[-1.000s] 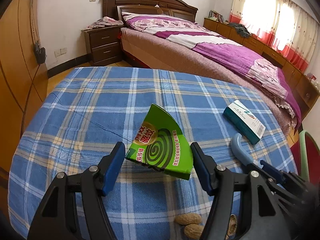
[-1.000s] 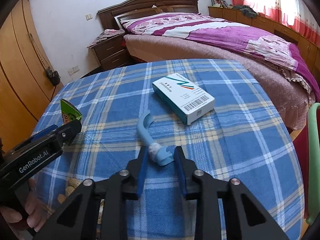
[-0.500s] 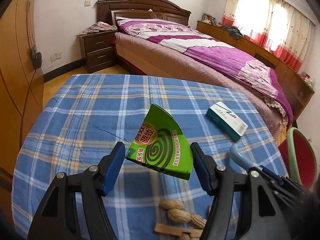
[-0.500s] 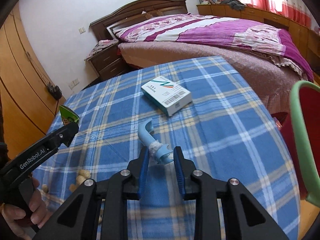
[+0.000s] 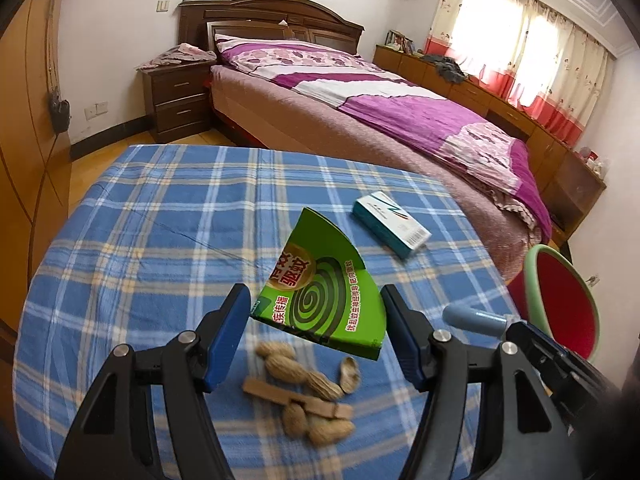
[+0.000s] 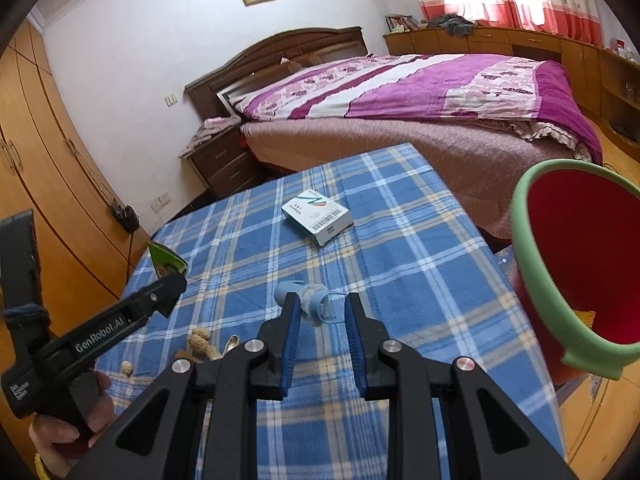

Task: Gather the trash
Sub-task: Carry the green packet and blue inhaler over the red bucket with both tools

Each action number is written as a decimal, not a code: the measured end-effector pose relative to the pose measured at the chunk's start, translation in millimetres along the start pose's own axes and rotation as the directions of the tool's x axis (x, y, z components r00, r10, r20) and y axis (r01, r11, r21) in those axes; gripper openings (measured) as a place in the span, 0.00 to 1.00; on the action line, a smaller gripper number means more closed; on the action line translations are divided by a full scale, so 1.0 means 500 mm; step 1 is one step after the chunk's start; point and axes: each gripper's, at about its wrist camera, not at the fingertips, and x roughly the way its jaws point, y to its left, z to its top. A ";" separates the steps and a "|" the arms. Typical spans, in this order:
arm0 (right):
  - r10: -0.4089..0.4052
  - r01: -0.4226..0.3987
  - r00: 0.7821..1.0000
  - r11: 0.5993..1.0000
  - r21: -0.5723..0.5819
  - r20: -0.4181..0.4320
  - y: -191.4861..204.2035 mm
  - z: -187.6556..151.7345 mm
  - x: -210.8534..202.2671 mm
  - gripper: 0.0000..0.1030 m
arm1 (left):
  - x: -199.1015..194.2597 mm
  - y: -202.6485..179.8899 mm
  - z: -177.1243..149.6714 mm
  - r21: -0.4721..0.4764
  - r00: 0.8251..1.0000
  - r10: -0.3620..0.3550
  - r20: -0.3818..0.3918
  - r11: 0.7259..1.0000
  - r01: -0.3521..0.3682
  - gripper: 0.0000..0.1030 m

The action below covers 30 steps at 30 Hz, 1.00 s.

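The left gripper (image 5: 314,334) held a green box (image 5: 320,296) between its fingers, up above the peanuts (image 5: 304,376) on the counter (image 5: 160,240). Right of the peanuts, the right gripper (image 6: 320,322) held a blue plastic piece (image 6: 310,300) in narrow fingers. A white box (image 6: 318,216) lay behind. A red bin (image 6: 580,256) stood right of the counter.

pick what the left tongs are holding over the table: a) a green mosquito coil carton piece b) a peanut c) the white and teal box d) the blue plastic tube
a, in the left wrist view the green carton piece with the spiral print sits clamped between the left tongs, lifted above the peanuts on the blue plaid tablecloth.
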 end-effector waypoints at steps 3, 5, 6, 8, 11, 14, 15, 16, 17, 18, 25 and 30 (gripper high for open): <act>0.008 -0.008 1.000 1.000 0.018 0.024 -0.014 -0.001 -0.027 0.24 | -0.014 -0.013 -0.008 0.002 1.000 -0.007 0.001 1.000 0.007 0.65; 0.010 -0.011 0.999 0.999 0.030 0.041 -0.025 -0.002 -0.045 0.24 | -0.021 -0.021 -0.012 0.003 1.000 -0.012 0.000 1.000 0.012 0.65; 0.010 -0.012 0.999 0.999 0.035 0.047 -0.028 -0.002 -0.051 0.24 | -0.025 -0.026 -0.014 0.003 1.000 -0.017 0.000 1.000 0.017 0.65; 0.010 -0.013 0.998 0.999 0.045 0.060 -0.037 -0.004 -0.066 0.24 | -0.031 -0.036 -0.017 0.008 1.000 -0.023 0.000 1.000 0.023 0.65; 0.008 -0.013 0.997 0.998 0.060 0.078 -0.052 -0.004 -0.087 0.24 | -0.039 -0.053 -0.022 0.018 0.999 -0.039 -0.001 0.999 0.039 0.65; 0.009 -0.016 0.995 0.997 0.072 0.098 -0.065 -0.005 -0.108 0.24 | -0.048 -0.071 -0.026 0.032 0.998 -0.056 -0.002 0.998 0.056 0.65; 0.008 -0.016 0.994 0.997 0.077 0.105 -0.070 -0.005 -0.114 0.24 | -0.051 -0.073 -0.027 0.036 0.998 -0.059 -0.001 0.998 0.059 0.65; 0.008 -0.017 0.994 0.997 0.082 0.113 -0.074 -0.006 -0.123 0.24 | -0.054 -0.081 -0.028 0.044 0.998 -0.063 0.000 0.997 0.063 0.65; 0.008 -0.018 0.993 0.996 0.085 0.118 -0.076 -0.006 -0.127 0.24 | -0.056 -0.085 -0.028 0.048 0.998 -0.065 0.000 0.997 0.065 0.65; 0.008 -0.019 0.992 0.996 0.091 0.126 -0.082 -0.005 -0.133 0.24 | -0.058 -0.090 -0.028 0.052 0.998 -0.069 0.000 0.996 0.069 0.65; -0.002 -0.019 0.987 0.991 0.129 0.161 -0.118 -0.004 -0.163 0.24 | -0.066 -0.128 -0.028 0.070 0.993 -0.118 0.000 0.991 0.118 0.65; -0.018 -0.013 0.983 0.986 0.164 0.184 -0.153 -0.006 -0.183 0.24 | -0.068 -0.164 -0.027 0.097 0.989 -0.151 0.000 0.984 0.150 0.65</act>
